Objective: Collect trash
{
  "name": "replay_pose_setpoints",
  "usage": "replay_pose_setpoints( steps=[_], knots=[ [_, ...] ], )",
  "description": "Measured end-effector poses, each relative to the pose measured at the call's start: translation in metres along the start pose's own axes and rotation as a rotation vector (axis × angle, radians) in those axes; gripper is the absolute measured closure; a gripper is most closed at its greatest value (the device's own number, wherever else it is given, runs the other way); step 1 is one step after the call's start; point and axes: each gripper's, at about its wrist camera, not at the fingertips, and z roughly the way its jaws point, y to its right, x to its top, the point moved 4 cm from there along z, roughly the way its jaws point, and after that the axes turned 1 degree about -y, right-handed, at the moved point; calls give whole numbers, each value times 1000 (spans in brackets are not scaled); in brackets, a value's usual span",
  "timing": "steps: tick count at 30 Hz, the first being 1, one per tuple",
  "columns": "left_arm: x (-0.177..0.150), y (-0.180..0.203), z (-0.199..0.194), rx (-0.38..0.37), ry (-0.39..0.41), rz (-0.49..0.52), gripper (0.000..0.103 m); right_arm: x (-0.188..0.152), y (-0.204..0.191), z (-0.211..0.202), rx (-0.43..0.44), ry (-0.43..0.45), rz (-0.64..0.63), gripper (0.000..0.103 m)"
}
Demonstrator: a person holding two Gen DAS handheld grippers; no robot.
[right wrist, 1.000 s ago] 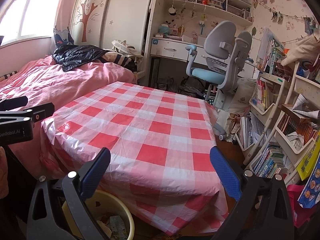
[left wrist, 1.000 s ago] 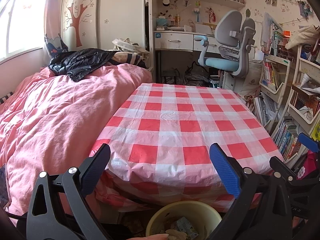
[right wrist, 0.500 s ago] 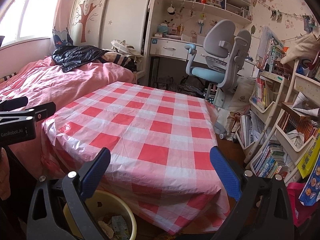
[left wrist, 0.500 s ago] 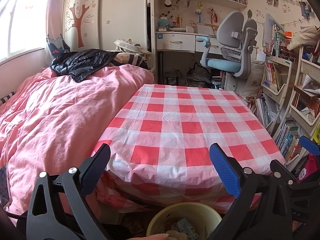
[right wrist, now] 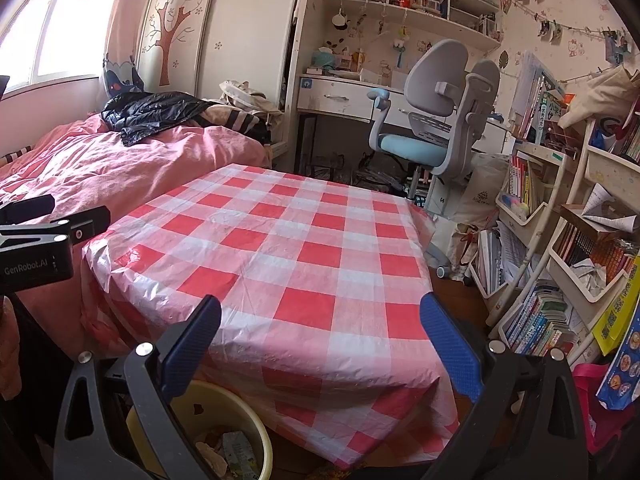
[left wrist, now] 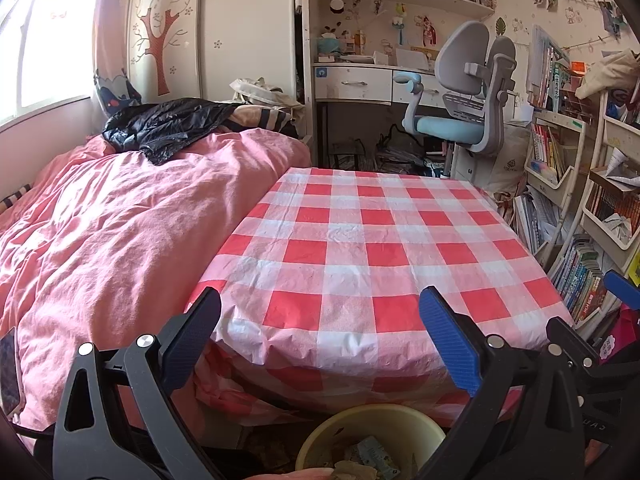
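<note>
A yellow bin (left wrist: 372, 432) with scraps of trash (left wrist: 372, 458) inside stands on the floor below the table's near edge; it also shows in the right wrist view (right wrist: 224, 412). My left gripper (left wrist: 320, 336) is open and empty, held above the bin in front of the table (left wrist: 360, 240) with its red-and-white checked cloth. My right gripper (right wrist: 320, 340) is open and empty, up and to the right of the bin. The left gripper's body (right wrist: 36, 248) shows at the left of the right wrist view. No trash shows on the table top.
A bed with a pink duvet (left wrist: 100, 232) and a black jacket (left wrist: 168, 124) lies left of the table. A grey-blue desk chair (left wrist: 464, 112) and a desk stand behind. Bookshelves (right wrist: 560, 260) crowd the right side.
Both views have risen and tilted slightly, so the table sits a little lower in frame. Both grippers stay open and empty.
</note>
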Motion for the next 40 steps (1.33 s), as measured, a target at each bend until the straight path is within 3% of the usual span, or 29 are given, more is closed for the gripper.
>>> replay_pose_setpoints(
  steps=[16,24,28,40],
  knots=[
    [1,1,2,3,5,9,7,1,0,1,0,-7,-2,8],
    [0,-1,-4,-65,37,-28,7,1,-3,1,1,-6,-11,8],
    [1,-2,-4,-39,43,-15,7,0,-6,1,2,-6,-17,8],
    [-3,-1,9,-39,-42,-3,7,-2,-9,4,6,-14,-21,8]
  ],
)
